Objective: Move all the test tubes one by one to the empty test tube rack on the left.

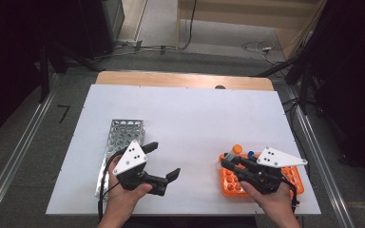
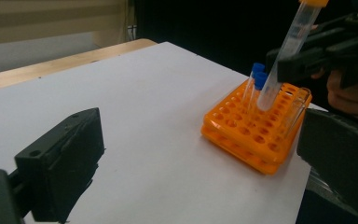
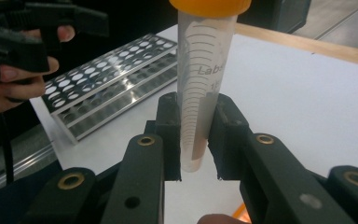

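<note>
A clear graduated tube (image 3: 200, 79) with an orange cap, near upright and slightly tilted, is clamped between the right tool's (image 3: 196, 140) pads, above the orange rack (image 2: 256, 130) at the surface's 4 o'clock

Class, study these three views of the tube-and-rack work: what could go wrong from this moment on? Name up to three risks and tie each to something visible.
1. The right claw pinches the orange-capped tube near its lower end, so the tube may tilt or slip.
2. The tube's tip hangs close to the two blue-capped tubes in the orange rack; a sideways swing might knock them.
3. The open left claw sits beside the metal rack and could nudge it.
</note>
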